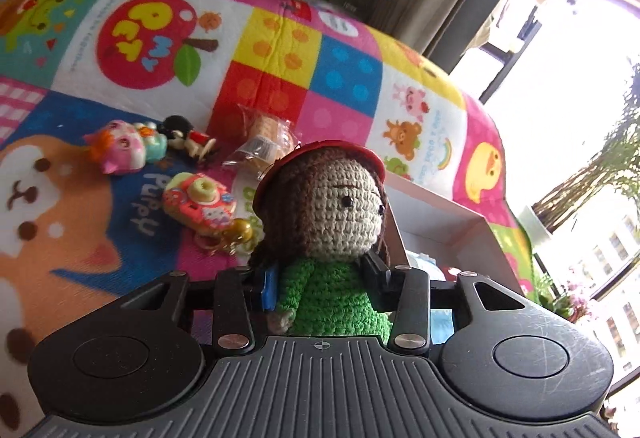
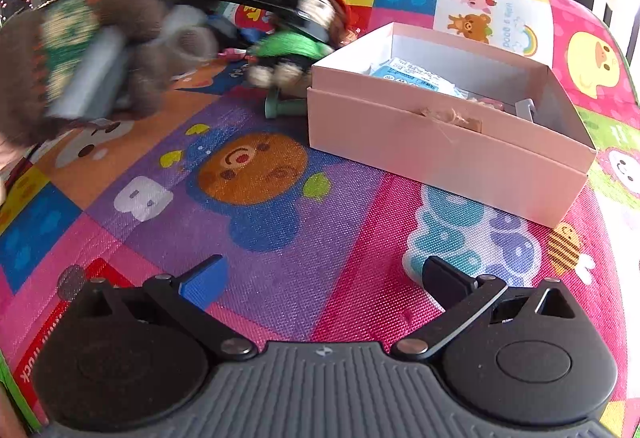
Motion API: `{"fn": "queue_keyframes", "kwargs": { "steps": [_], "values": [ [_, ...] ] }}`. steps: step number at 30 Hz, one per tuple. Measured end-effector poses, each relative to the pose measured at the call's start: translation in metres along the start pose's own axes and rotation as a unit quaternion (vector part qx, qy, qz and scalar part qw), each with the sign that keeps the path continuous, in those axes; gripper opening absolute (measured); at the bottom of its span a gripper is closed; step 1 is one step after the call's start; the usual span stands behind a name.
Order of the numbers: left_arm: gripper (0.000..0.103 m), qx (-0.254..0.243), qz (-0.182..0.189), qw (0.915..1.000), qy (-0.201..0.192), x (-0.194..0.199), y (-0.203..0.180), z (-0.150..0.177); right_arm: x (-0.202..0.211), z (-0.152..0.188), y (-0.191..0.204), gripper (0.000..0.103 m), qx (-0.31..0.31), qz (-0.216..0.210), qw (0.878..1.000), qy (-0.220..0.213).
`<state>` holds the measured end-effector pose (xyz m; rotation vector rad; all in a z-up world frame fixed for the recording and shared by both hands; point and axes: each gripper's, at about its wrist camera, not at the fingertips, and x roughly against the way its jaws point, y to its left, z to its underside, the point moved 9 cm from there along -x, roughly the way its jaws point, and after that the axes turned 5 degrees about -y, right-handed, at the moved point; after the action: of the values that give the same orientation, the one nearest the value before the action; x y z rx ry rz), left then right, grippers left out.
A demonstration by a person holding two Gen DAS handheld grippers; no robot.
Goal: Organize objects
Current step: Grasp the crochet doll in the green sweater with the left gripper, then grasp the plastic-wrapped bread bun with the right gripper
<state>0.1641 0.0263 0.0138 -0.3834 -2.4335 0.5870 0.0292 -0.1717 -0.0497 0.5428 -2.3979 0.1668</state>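
Observation:
My left gripper (image 1: 324,282) is shut on a crochet doll (image 1: 340,206) with brown hair, a red cap and a green body, held off the mat. In the right wrist view the same doll (image 2: 296,46) hangs, blurred, just left of the open pink box (image 2: 440,142), which holds a blue packet (image 2: 412,76) and small items. The box also shows behind the doll in the left wrist view (image 1: 448,222). My right gripper (image 2: 324,278) is open and empty, low over the colourful play mat (image 2: 280,206) in front of the box.
Small toys lie on the mat left of the doll: a pink cat figure (image 1: 120,150), a black-and-red figure (image 1: 188,138), a wrapped snack packet (image 1: 260,142) and a pink camera keychain (image 1: 204,206). A green peg-like toy (image 2: 284,106) lies beside the box. A bright window is at the right.

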Motion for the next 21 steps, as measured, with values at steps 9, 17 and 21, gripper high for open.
{"fn": "queue_keyframes", "kwargs": {
  "steps": [9, 17, 21],
  "values": [
    [0.045, 0.076, -0.092, 0.9893, -0.084, 0.086, 0.119, 0.027, 0.006, -0.048, 0.026, 0.103, 0.035, -0.044, 0.998, -0.017],
    [0.045, 0.14, -0.069, 0.9712, -0.18, 0.11, 0.158, 0.018, -0.07, -0.225, 0.025, 0.103, -0.036, -0.043, 0.998, -0.003],
    [0.046, 0.134, -0.061, 0.9743, -0.17, 0.107, 0.155, 0.021, -0.172, -0.261, 0.001, 0.103, -0.092, 0.01, 0.994, 0.064]
  ]
}}
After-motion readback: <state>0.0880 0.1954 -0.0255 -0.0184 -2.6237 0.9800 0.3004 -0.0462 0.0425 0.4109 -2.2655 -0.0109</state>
